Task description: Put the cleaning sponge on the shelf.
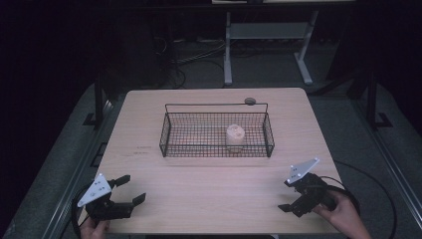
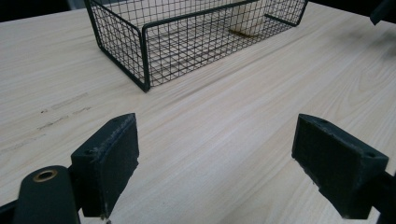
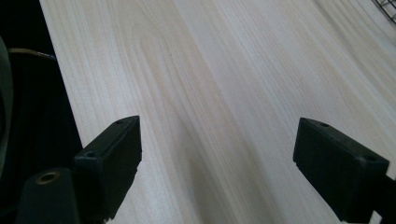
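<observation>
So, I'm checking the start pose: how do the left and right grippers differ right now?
The left gripper sits at the table's near left corner, its camera facing the wire basket. The right gripper sits at the near right corner, its camera looking across bare table. Both are open, holding nothing.

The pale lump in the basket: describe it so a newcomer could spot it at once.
On the light wooden table a black wire basket stands past the middle. Inside it, right of centre near the front wall, sits a pale beige cylinder-like lump. It is the basket's one item, light against dark mesh.
</observation>
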